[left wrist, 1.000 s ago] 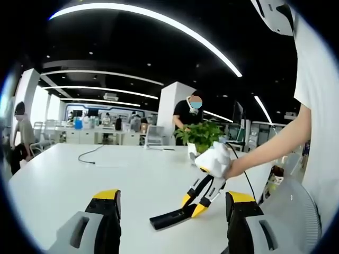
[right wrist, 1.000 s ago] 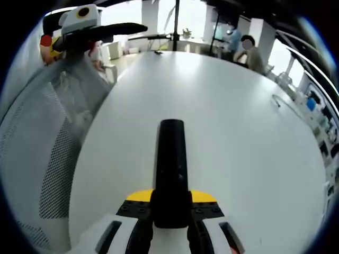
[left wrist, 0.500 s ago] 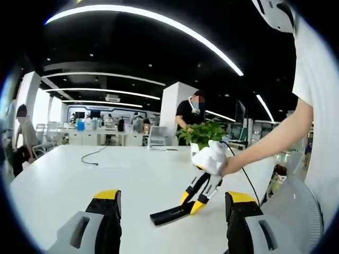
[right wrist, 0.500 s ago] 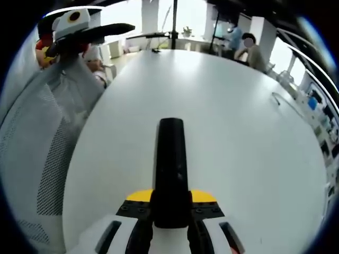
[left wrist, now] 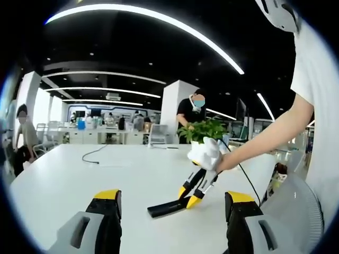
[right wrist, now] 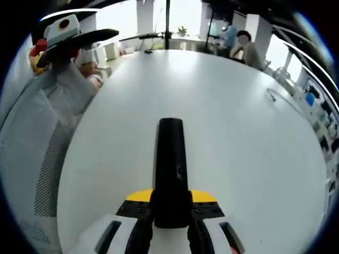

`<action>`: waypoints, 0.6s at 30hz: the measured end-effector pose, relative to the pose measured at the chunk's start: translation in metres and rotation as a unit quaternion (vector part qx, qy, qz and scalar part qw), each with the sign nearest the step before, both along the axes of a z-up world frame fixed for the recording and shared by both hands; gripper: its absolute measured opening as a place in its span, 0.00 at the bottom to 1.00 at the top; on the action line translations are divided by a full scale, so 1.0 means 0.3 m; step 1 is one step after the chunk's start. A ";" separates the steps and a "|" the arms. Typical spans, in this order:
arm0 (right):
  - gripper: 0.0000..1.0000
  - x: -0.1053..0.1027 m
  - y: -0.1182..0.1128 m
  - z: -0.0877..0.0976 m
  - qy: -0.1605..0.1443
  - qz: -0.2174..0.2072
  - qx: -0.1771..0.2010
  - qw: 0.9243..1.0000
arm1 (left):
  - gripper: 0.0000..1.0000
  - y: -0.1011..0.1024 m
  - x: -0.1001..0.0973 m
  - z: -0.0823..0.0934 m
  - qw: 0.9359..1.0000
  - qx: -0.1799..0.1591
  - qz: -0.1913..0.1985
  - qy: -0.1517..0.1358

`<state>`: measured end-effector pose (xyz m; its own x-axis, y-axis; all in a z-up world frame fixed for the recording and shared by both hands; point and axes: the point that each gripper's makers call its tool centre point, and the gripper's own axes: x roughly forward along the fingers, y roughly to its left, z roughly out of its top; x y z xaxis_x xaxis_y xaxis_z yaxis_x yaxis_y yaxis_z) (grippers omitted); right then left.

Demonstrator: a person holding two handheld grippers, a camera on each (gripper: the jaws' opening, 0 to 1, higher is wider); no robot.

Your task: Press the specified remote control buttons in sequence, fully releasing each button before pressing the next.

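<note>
- In the right gripper view, the right gripper has its yellow-tipped jaws closed on the near end of the black remote control, which juts straight forward from between them along the middle of the picture.
- The remote's far end reaches out over the white table; from this view it cannot be told whether it touches the surface.
- In the left gripper view, the left gripper sits low at the bottom of the picture, its jaws spread wide with nothing between them.
- Beyond that gap, the same remote lies low over the table, held at its right end by the right gripper, which comes in from the right in a person's hand.
- A mesh chair back stands at the table's left edge in the right gripper view.
- Farther off, a potted plant stands on the table behind the hand, and a dark cable lies on the table's far left part.
- People stand and sit in the office beyond.
</note>
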<state>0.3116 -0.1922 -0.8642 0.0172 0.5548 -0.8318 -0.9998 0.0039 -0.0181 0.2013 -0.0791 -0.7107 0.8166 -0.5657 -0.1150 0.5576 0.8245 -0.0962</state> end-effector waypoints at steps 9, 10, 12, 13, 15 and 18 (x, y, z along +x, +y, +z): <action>0.22 0.019 0.001 0.000 0.001 0.004 0.000 1.000 | 0.83 0.000 0.000 -0.007 1.000 0.005 0.000 0.002; 0.22 0.023 0.001 0.000 0.001 0.003 0.000 1.000 | 0.83 0.000 0.000 -0.007 1.000 0.005 -0.001 0.003; 0.22 0.038 0.001 0.001 0.000 -0.001 0.003 1.000 | 0.83 0.000 0.000 -0.009 1.000 0.005 0.000 0.004; 0.22 0.042 0.001 0.001 0.001 -0.002 0.003 1.000 | 0.83 -0.001 0.000 -0.010 1.000 0.005 -0.001 0.004; 0.22 0.050 0.001 0.000 0.003 -0.003 0.005 1.000 | 0.83 -0.001 0.000 -0.011 1.000 0.006 -0.001 0.005; 0.22 0.045 0.003 0.001 0.004 -0.003 0.004 1.000 | 0.83 0.000 0.001 -0.014 1.000 0.008 0.000 0.006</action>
<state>0.3252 -0.1913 -0.8640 0.0139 0.5614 -0.8274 -0.9999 0.0101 -0.0100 0.2017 -0.0790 -0.7148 0.8152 -0.5637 -0.1331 0.5565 0.8260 -0.0899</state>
